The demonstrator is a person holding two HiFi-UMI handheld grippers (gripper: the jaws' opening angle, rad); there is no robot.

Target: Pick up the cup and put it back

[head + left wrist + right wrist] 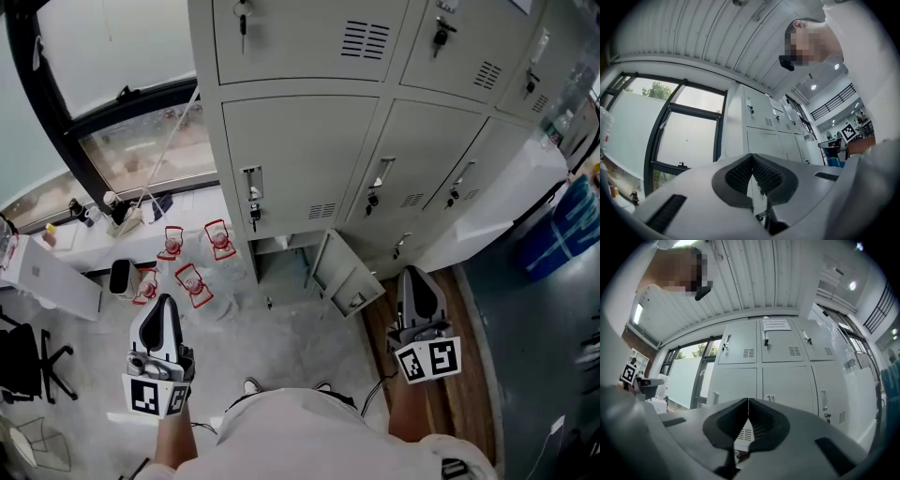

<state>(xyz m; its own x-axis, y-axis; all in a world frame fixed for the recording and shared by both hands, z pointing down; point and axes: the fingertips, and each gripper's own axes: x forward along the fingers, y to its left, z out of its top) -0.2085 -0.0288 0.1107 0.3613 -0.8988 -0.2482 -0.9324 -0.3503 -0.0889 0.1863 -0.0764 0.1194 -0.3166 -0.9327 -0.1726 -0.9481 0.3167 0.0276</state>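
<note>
Facing the lockers (309, 141), left gripper (167, 302) and right gripper (413, 276) both keep jaws pressed together on nothing, apparently carried idle before any reach.

Ahead of the left gripper (167, 305), the grey sheet-metal lockers (309, 141) carry smooth matt paint. Gripper shell: matt grey plastic; black pads (739, 176) ribbed.

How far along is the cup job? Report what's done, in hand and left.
Done: nothing shows as done; one low locker stands open.
In hand: nothing. The left gripper and right gripper are both shut and empty.
Left: the whole pick-up and put-back. Clear red-rimmed containers stand on the floor, and I cannot tell whether one is the cup.
</note>
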